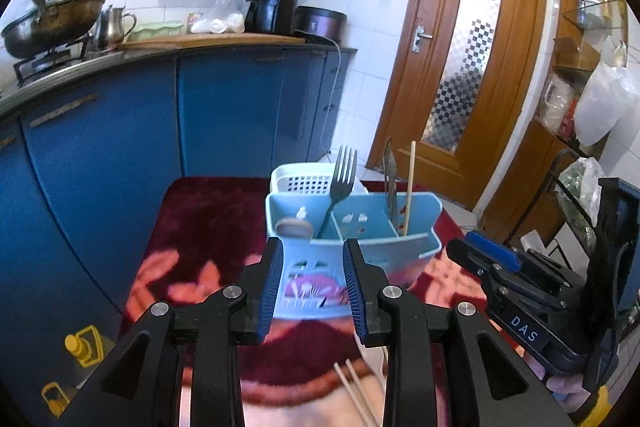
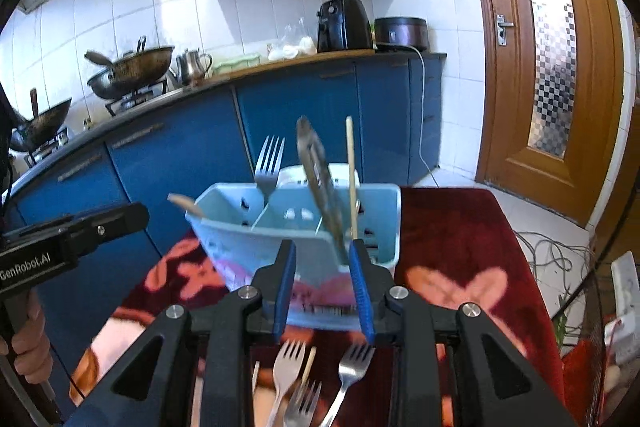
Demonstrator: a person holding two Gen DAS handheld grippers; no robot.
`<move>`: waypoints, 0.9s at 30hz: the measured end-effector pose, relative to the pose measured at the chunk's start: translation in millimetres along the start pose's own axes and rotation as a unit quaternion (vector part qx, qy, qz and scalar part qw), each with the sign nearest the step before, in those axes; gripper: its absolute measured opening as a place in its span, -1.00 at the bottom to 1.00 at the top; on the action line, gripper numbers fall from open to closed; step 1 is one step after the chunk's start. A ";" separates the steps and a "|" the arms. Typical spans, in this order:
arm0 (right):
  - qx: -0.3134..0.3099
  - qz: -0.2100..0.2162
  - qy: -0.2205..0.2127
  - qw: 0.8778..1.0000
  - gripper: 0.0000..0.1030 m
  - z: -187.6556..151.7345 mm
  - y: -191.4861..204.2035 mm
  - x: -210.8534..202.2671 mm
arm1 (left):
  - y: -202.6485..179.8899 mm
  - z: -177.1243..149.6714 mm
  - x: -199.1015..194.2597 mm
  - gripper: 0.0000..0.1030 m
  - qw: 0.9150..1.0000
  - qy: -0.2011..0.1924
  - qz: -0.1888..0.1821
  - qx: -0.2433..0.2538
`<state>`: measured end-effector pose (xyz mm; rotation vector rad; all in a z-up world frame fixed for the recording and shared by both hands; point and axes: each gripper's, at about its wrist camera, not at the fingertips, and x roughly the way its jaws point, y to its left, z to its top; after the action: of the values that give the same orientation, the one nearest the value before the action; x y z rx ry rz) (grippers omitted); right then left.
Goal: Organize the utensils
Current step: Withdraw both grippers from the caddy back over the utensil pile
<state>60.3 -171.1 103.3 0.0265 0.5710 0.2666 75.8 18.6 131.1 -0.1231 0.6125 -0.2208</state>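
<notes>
A light blue utensil caddy stands on a red floral cloth. In it stand a fork, a metal utensil and a chopstick; a wooden spoon end pokes out at its left. My left gripper is open just in front of the caddy, nothing between its fingers. My right gripper is open too, close to the caddy, and empty. Below it on the cloth lie three forks and a chopstick. Two chopsticks lie under the left gripper.
A white perforated basket sits behind the caddy. Blue cabinets with a counter holding woks, a kettle and an air fryer run along the back. A wooden door is at the right. Cables lie on the floor.
</notes>
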 end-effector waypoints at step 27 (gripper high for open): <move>0.009 -0.004 0.084 0.996 -0.32 -57.1 -4.9 -6.7 | -7.8 -73.4 13.9 -0.39 0.995 0.095 0.015 -0.016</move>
<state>25.4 -180.4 58.2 0.0199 0.7412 0.2581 42.9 4.1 65.2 -0.1241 0.8076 -0.1953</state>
